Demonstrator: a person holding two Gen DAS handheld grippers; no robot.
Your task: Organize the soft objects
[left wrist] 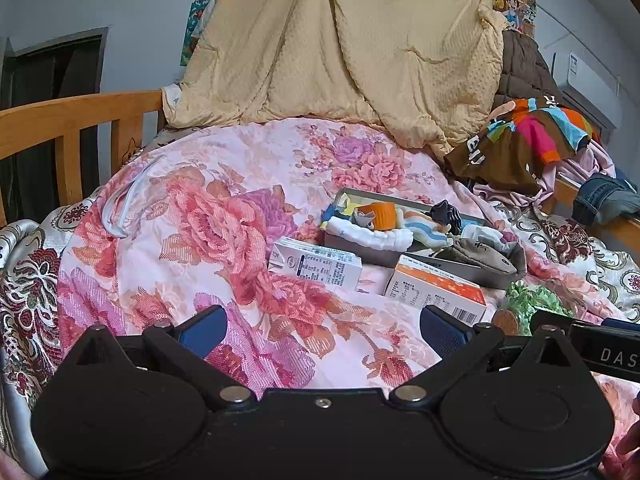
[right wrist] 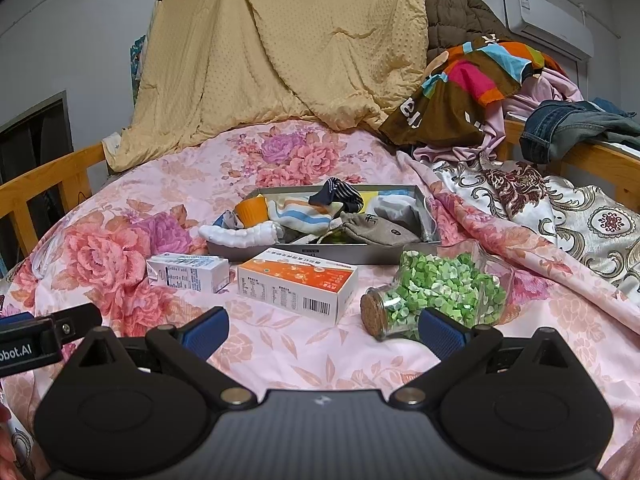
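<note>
A grey shallow box on the floral bedspread holds soft things: a white towel, an orange cup, a striped cloth, a dark sock and a grey pouch. The box also shows in the left wrist view with the white towel. My left gripper is open and empty, low over the bedspread, short of the box. My right gripper is open and empty, in front of the cartons and jar.
In front of the box lie a white and blue carton, an orange and white carton and a corked glass jar of green pieces. A tan quilt hangs behind. Clothes pile at right. Wooden rails edge the bed.
</note>
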